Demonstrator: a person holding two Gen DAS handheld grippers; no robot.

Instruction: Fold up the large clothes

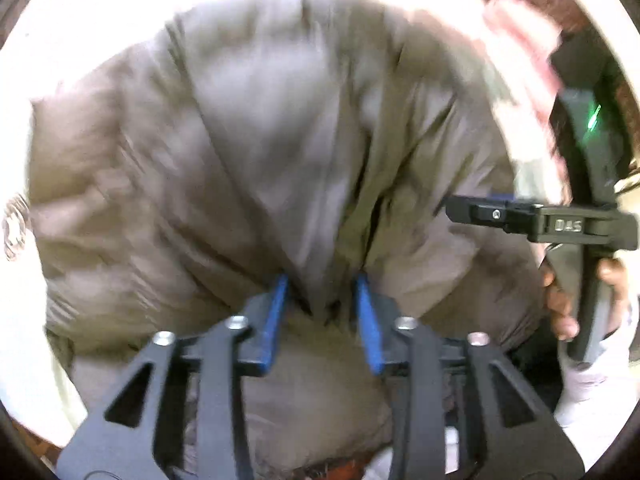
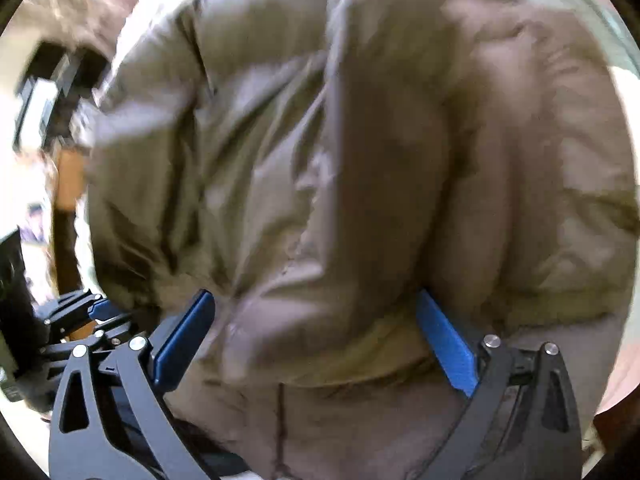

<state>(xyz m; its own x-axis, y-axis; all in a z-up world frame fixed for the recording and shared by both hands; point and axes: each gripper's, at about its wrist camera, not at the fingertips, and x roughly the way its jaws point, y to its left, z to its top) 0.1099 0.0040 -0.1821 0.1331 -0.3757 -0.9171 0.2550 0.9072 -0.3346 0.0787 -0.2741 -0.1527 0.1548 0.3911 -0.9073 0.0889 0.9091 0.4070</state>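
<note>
Left wrist view blurred: left gripper (image 1: 322,280) jaws part-open around a jacket (image 1: 256,152) fold, right gripper (image 2: 316,300) jaws wide apart.

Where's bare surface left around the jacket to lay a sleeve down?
Left wrist view: bright bare surface borders the jacket above and left. Right edge is crowded by the right hand-held gripper and hand. Right wrist view: jacket fills nearly everything.

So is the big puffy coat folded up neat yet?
Not yet. The coat is bunched and rumpled, with deep creases running down toward the left hand-held gripper, not lying in flat layers.
</note>
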